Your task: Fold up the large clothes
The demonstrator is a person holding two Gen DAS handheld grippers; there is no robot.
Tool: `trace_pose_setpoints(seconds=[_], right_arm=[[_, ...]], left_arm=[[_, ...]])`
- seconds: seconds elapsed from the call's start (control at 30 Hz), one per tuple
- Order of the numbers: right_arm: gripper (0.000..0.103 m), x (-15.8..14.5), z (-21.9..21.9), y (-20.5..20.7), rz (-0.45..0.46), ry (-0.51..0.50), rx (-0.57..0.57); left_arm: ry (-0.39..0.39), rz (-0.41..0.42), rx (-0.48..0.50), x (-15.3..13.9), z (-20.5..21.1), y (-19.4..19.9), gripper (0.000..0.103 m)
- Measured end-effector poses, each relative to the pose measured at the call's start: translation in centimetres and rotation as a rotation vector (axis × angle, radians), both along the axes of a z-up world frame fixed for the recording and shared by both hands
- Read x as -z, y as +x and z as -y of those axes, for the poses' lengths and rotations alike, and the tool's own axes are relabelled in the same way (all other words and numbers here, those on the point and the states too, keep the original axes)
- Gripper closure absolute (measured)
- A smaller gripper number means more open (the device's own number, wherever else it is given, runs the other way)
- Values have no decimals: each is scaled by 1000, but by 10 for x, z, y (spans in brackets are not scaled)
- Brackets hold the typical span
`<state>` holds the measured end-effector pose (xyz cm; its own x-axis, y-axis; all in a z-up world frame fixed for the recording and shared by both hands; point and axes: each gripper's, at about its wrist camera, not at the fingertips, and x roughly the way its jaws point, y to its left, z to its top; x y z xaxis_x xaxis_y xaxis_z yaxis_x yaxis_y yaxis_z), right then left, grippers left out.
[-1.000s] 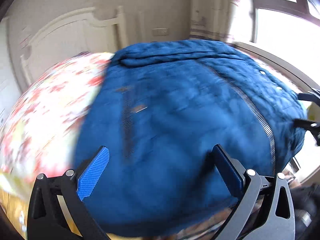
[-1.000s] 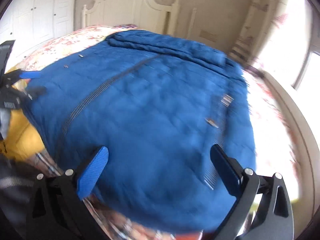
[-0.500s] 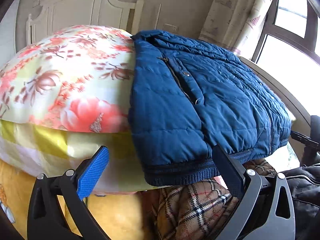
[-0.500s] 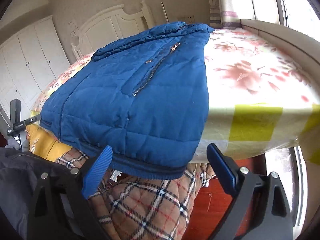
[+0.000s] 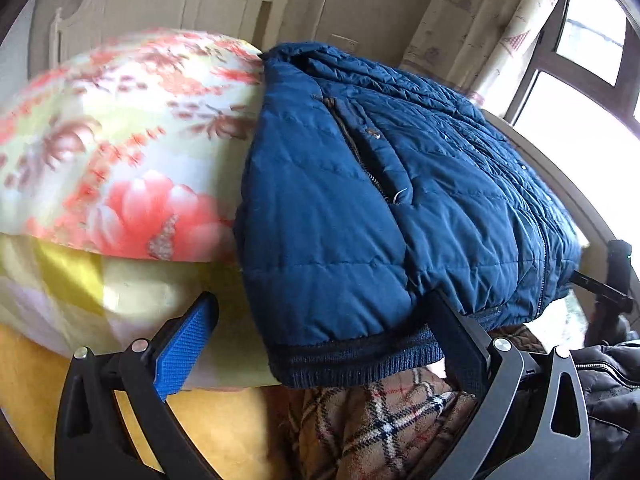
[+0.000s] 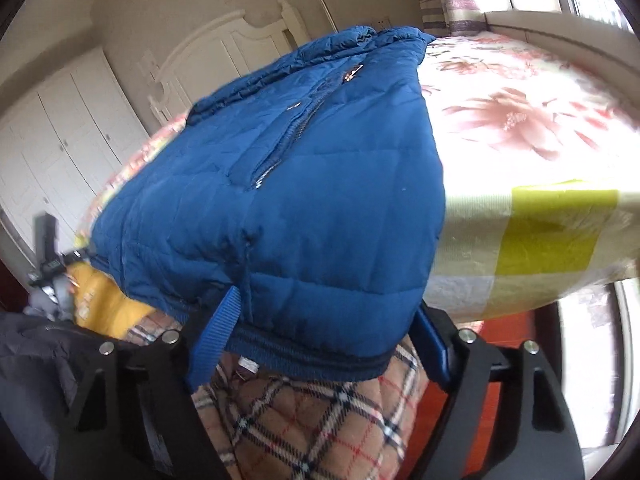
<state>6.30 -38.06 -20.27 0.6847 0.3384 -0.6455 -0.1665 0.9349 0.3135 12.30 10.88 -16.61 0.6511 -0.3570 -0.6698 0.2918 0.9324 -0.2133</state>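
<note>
jacket [image 5: 400,208]: lies on the bed [image 5: 120,152], hem hanging over the near edge
headboard [image 5: 180,4]: behind the bed, at its far end
plaid cloth [image 5: 380,420]: below the jacket hem, in front of the bed
left gripper [image 5: 320,344]: at the hem's left corner, hem between its fingers
right gripper [image 6: 320,340]: at the hem's right corner, jaws closing, hem between them
window [image 5: 592,80]: right of the bed

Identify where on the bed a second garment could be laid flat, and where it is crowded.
Free: the floral bedspread between the blue quilted jacket and the headboard, and the stretch toward the window. Crowded: the near edge, where the jacket's hem overhangs plaid fabric.
</note>
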Motion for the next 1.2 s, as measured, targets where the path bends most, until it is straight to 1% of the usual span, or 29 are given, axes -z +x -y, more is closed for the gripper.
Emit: trace_pose_setpoints(seconds=[0.03, 0.1, 0.13, 0.17, 0.2, 0.23, 0.27, 0.33, 0.37, 0.4, 0.43, 0.53, 0.6, 0.67, 0.7, 0.73, 0.77, 0.8, 0.83, 0.87, 0.9, 0.93, 1.0, 1.07, 1.1, 1.2], right_arm=[[24, -9, -7, -5, 11, -67, -6], [24, -27, -19, -15, 54, -203, 29], [24, -35, -24, -18, 75, -247, 46], [24, -45, -29, -20, 107, -266, 55], [24, -50, -31, -19, 122, -258, 59], [22, -52, -34, -15, 104, -251, 62], [22, -49, -36, -11, 80, -265, 60], [21, -39, -36, -9, 47, -285, 42], [21, -32, -28, -10, 29, -255, 39], [21, -25, -18, -11, 15, -197, 36], [21, -19, -7, -13, 15, -120, 28], [21, -4, 12, -11, 35, 13, 23], [21, 5, 16, -5, 30, 69, -2], [21, 14, 12, 2, 27, 82, -29], [25, 16, 12, 4, 28, 88, -34], [38, 18, 11, 6, 35, 107, -45], [43, 17, 10, 5, 47, 107, -41], [56, 16, 9, 3, 63, 107, -47], [69, 15, 7, -2, 80, 112, -65], [74, 14, 5, -4, 94, 110, -74], [81, 12, 4, -9, 109, 104, -77], [84, 10, 2, -15, 126, 100, -75], [88, 4, 0, -22, 151, 105, -71], [90, -5, 2, -35, 180, 137, -68], [91, -9, 5, -40, 194, 163, -65], [92, -31, 12, -51, 269, 267, -67]], left_arm=[[26, 29, 9, -8, 2, -7, 5], [111, 104, 14, -27, 9, -19, 5], [134, 118, 10, -32, 10, -20, 5], [140, 109, 3, -34, 10, -17, 5], [125, 66, -12, -31, 8, -9, 5], [109, 32, -21, -25, 5, -4, 5], [99, 16, -27, -21, 3, -3, 5], [47, -20, -11, -8, -4, -5, 5], [30, -24, -2, -5, -6, -7, 5], [-4, -25, 17, 0, -10, -11, 5], [-31, -25, 30, 3, -12, -12, 5], [-116, -36, 55, 13, -17, -5, 5], [-150, -30, 74, 17, -15, 2, 5], [-159, -28, 92, 22, -9, 11, 5], [-164, -33, 98, 25, -7, 13, 5], [-175, -39, 107, 27, -6, 14, 5], [-193, -44, 115, 28, -5, 15, 7], [-206, -42, 121, 28, -6, 13, 19], [-216, -39, 130, 27, -4, 11, 28], [-212, -30, 122, 27, -4, 9, 34], [-214, -24, 125, 27, -5, 7, 48], [-225, -20, 135, 27, -5, 4, 52], [-254, 3, 150, 21, -7, -6, 72], [-288, 39, 168, 10, -11, -20, 81], [-306, 49, 174, 6, -13, -24, 84], [-400, 102, 195, -12, -23, -33, 88]])
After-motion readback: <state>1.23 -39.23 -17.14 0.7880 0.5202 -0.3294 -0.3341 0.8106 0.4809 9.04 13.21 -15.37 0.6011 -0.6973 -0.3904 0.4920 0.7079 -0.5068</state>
